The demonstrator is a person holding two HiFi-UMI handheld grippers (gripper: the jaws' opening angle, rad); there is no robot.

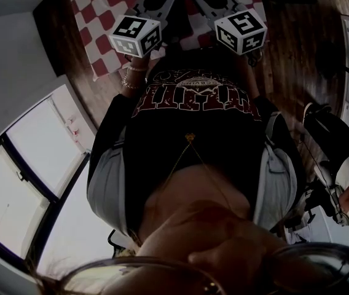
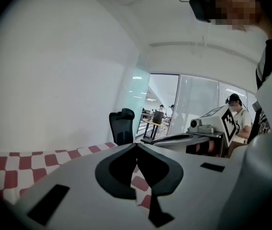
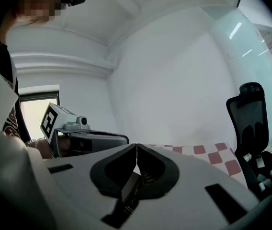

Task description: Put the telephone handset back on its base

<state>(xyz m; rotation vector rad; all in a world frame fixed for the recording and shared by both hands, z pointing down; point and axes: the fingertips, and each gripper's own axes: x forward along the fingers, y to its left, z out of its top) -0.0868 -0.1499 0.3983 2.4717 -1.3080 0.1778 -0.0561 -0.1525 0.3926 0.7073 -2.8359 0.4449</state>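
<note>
black printed t-shirt (image 1: 193,128) filling head view up close. beyond it, grey left tongs (image 2: 136,146) pressed together, nothing between. grey right tongs (image 3: 136,147) likewise together and empty, just beside the left, both over red-and-white checkered desk cloth (image 1: 94,17). black office chair (image 2: 122,126) farther back. telephone handset and base in no view.

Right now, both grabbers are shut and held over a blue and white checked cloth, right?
Not blue. The head view shows the checked cloth is red and white. The left gripper and right gripper are both shut, held over it.
</note>
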